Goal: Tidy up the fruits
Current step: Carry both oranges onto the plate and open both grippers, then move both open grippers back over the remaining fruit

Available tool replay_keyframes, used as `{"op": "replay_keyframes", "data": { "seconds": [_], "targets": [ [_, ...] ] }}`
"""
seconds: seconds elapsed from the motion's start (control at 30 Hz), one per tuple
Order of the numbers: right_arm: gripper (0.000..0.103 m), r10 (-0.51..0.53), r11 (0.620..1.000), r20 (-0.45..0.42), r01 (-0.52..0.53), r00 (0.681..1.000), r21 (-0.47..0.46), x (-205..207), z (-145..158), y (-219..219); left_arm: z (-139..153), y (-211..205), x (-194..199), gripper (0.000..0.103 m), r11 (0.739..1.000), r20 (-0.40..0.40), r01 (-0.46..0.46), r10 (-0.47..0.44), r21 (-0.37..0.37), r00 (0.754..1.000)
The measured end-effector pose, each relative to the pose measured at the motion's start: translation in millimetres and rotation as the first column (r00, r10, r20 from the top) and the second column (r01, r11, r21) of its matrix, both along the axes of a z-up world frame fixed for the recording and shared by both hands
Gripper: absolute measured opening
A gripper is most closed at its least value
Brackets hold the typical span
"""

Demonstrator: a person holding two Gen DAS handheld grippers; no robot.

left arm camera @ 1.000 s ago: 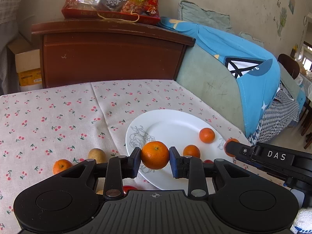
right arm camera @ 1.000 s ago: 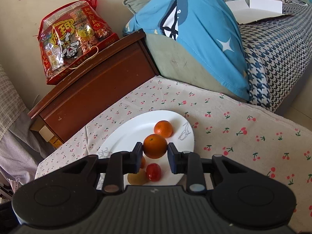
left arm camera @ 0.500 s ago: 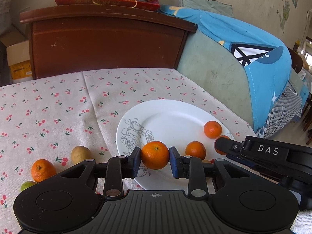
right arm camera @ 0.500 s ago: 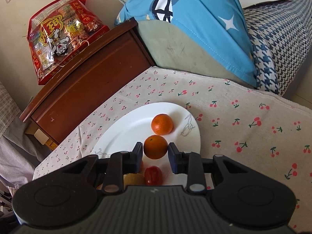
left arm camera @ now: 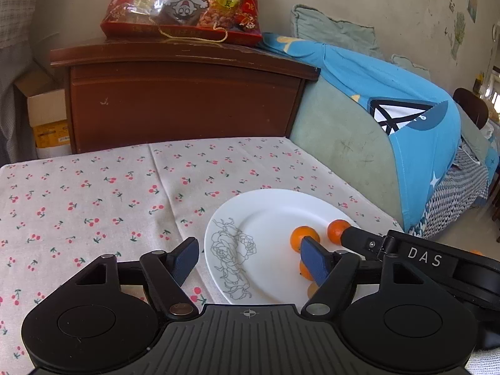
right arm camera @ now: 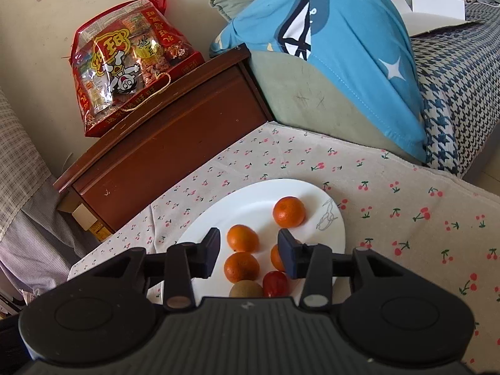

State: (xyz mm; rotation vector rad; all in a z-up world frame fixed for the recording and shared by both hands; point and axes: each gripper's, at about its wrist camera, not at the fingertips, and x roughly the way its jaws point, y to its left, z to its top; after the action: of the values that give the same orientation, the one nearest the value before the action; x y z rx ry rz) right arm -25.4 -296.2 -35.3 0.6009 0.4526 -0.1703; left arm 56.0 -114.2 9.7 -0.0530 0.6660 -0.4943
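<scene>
Both my grippers, left (left arm camera: 250, 261) and right (right arm camera: 248, 251), have jaws spread and empty; I'd lift straight off the plate (right arm camera: 331, 234) without nudging the oranges (right arm camera: 242, 238)

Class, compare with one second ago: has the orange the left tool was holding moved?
Yes. The left tool is open and empty; its orange is no longer between the fingers and presumably lies among those on the white plate.

Matte black left gripper (left arm camera: 250, 257) and right gripper (right arm camera: 248, 251): ribbed grey-black housing with a crosshair mark, round discs each side, silver pivot screws, blue finger pads (left arm camera: 314, 261), white "DAS" lettering.
</scene>
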Motion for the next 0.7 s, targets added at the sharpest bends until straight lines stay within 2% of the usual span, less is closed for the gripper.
{"op": "replay_keyframes", "data": {
  "seconds": [0.4, 0.7],
  "targets": [
    [0.045, 0.083, 0.994, -0.027, -0.085, 0.996, -0.075, -17.2, 8.8, 27.5, 10.9, 35.9, -18.7, 0.079, 0.997, -0.022, -0.072, 0.073, 0.023, 0.997],
    [0.045, 0.151, 0.980, -0.042, -0.155, 0.988, -0.124, -30.2, 10.8, 47.4, 8.7, 70.4, -24.4, 0.079, 0.987, -0.069, -0.156, 0.159, 0.040, 0.985]
  ]
}}
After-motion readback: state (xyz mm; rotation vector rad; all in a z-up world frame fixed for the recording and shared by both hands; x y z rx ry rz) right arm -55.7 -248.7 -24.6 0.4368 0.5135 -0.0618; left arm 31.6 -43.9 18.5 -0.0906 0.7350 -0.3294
